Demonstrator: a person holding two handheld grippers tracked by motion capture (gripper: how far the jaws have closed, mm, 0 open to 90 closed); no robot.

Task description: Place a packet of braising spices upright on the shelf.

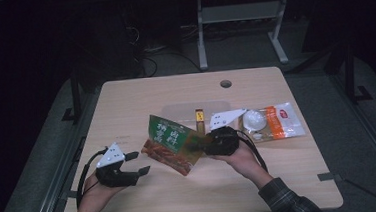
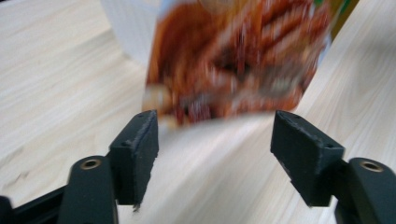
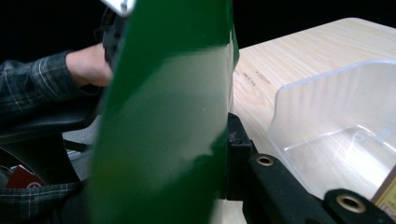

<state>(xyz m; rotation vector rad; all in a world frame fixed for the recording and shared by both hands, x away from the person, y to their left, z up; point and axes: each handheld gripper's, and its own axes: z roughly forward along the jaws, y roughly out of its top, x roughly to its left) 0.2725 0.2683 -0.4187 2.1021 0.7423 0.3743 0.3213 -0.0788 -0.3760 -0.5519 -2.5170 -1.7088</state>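
Black and matte, the two pads of my left tool [image 2: 215, 140] stand wide apart with bare counter between them — nothing gripped, their inner faces rough and a little chipped. Just beyond their tips hangs the lower edge of the snack bag [image 2: 238, 56], blurred, a glossy print of reddish-brown strips.

From the high view the snack bag [image 1: 172, 143] is a flat foil pouch, green with pale lettering on its upper half and the food photo below, held tilted above the middle of the counter [image 1: 125, 100]. My right tool [image 1: 197, 144] is clamped tight on its right edge; in the right gripper view the bag's smooth green back [image 3: 163, 121] stands edge-on against one black pad. My left tool [image 1: 141, 162] lies near the front left, apart from the bag.

Pale wood grain covers the counter, with rounded corners and a small round hole [image 1: 225, 84] near its far edge. A clear plastic tray [image 1: 196, 108] sits behind the bag, thin-walled and glossy, a small brown-and-yellow box [image 1: 199, 116] within it. To the right lie a white round lid [image 1: 253, 119] and an orange-and-white packet [image 1: 283, 120]. Left and far parts of the counter are bare.
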